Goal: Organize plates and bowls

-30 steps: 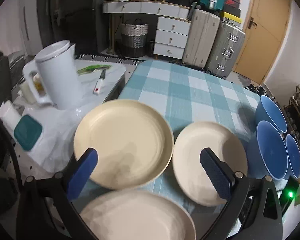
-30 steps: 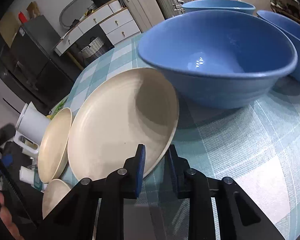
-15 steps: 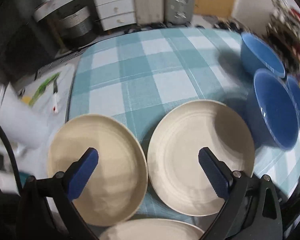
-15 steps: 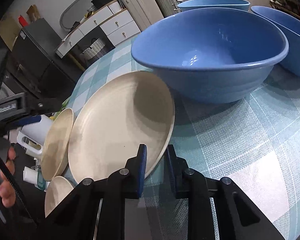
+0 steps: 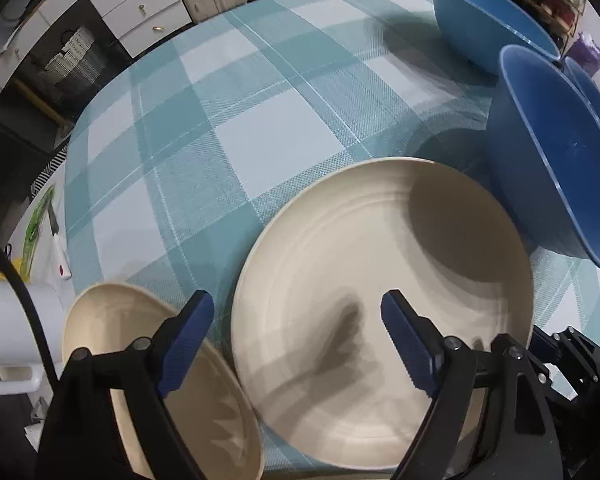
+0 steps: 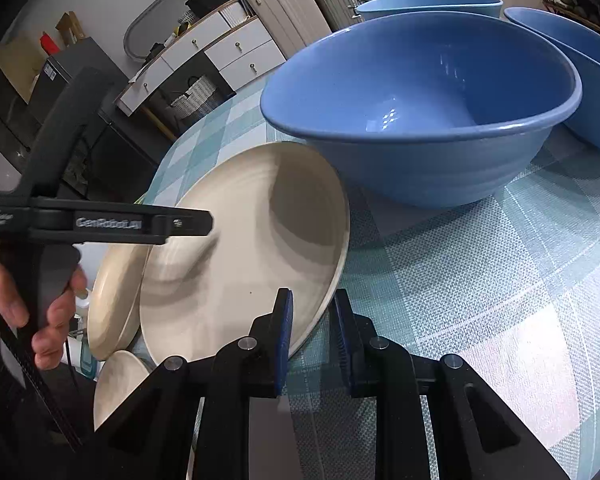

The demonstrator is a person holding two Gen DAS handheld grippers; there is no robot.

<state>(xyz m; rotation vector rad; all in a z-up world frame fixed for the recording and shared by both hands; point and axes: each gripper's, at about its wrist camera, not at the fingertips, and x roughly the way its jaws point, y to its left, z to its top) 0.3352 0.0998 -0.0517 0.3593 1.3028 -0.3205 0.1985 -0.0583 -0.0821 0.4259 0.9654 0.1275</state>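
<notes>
Plates first: the big cream plate (image 6: 244, 248) sits on the checked tablecloth (image 6: 480, 280) right ahead of my right gripper (image 6: 314, 340), tilted, with its near rim between the two blue pads. My jaws there stand nearly together, the left pad against the rim's upper face, though a thin gap shows by the right pad, so I cannot tell if the pinch is firm. From the left wrist view the same plate (image 5: 380, 300) lies just beyond my left gripper (image 5: 296, 344), whose fingers (image 5: 186, 340) are spread wide, gripping nothing and hovering above the plate. A second cream plate (image 5: 140, 344) lies under and beside my left finger, near the first plate. Just past the plate's far edge stands a blue bowl (image 6: 420, 108), with two more blue bowls (image 6: 428, 0) behind and to its right. A white jug (image 5: 16, 336) sits off to my left.
</notes>
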